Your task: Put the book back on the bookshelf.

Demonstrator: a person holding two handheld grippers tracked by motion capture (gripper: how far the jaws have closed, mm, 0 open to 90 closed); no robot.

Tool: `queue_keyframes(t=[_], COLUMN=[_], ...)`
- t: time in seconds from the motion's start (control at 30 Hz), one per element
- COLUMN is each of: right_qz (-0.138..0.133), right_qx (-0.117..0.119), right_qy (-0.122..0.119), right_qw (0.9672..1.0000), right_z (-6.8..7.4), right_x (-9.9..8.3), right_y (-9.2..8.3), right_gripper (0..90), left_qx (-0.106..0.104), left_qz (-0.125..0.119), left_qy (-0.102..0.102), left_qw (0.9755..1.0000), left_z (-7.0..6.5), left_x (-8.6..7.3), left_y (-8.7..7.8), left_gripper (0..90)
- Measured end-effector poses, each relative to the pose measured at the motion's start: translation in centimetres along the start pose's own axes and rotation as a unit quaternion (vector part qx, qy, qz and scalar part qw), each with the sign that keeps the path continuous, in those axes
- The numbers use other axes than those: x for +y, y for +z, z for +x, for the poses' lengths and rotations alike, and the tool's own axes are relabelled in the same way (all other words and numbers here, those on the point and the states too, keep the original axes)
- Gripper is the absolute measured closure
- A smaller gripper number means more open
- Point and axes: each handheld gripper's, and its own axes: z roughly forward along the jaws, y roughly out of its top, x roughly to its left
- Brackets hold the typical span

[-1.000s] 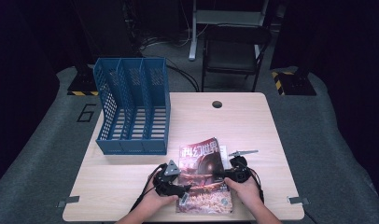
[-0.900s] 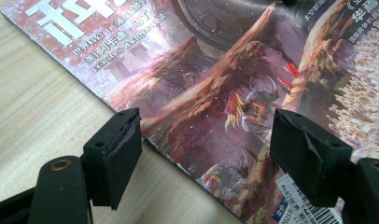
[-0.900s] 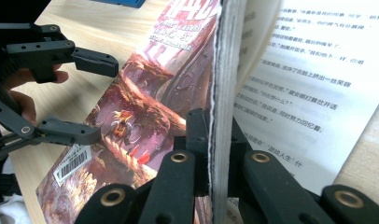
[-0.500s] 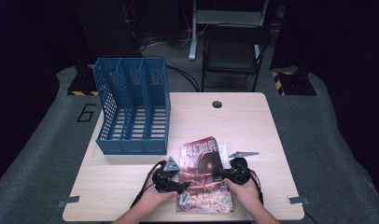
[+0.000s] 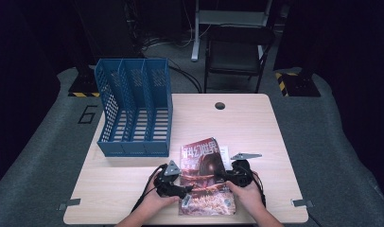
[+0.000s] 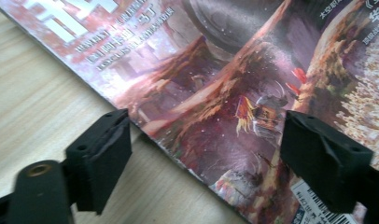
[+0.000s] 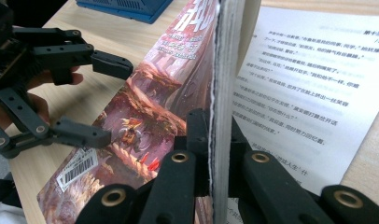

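1. The blue file rack [image 5: 133,109] stands in the upper left of the bench [image 5: 256,123] in the high view. Its three upright compartments look empty, though their far ends are hard to see.
2. The magazine [image 5: 204,175] lies at the lower middle of the high view, near the bench's front edge and just to the lower right of the rack, apart from it.
3. The right gripper [image 7: 220,154] has its jaws pressed together on the magazine's right-hand block of pages. In the right gripper view the cover and the pages with it stand up on edge between them, and a printed white page [image 7: 309,84] lies flat to the right.
4. The left gripper [image 6: 206,149] has its jaws spread and they have just been opening. In the left gripper view one jaw is over bare wood and the other over the cover, the magazine's left edge running between them. Whether the pads touch it cannot be told.
5. Open bench lies along the right of the high view and toward the far edge, where a round cable hole [image 5: 220,105] sits. A narrower strip of bare wood runs along the lower left, below the rack.
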Motion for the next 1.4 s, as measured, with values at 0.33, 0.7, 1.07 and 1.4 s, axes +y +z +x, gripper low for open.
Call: queue_keyframes(t=[0.33, 0.7, 1.07, 1.4], right_qz=[-0.016, -0.036, -0.054, -0.063], right_qx=[0.001, 0.007, 0.015, 0.02], right_qy=[-0.009, -0.015, -0.023, -0.036], right_qw=[0.9998, 0.9992, 0.9982, 0.9971], right_z=[0.6, 1.0, 1.4, 1.7], right_x=[0.1, 0.0, -0.2, -0.1], right_y=[-0.5, -1.2, -1.8, -2.0], right_gripper=[86.5, 86.5, 86.5, 86.5], left_qx=[-0.011, -0.027, -0.045, -0.065], left_qz=[-0.004, -0.011, -0.023, -0.021], left_qy=[-0.007, -0.018, -0.039, -0.031], left_qw=[0.9999, 0.9994, 0.998, 0.9972], left_z=[0.2, 0.7, 0.8, 0.7], left_x=[-0.1, 0.0, 0.5, 0.9], left_y=[0.1, 0.4, 1.0, 1.4], left_gripper=[6.7, 0.1, 0.0, 0.0])
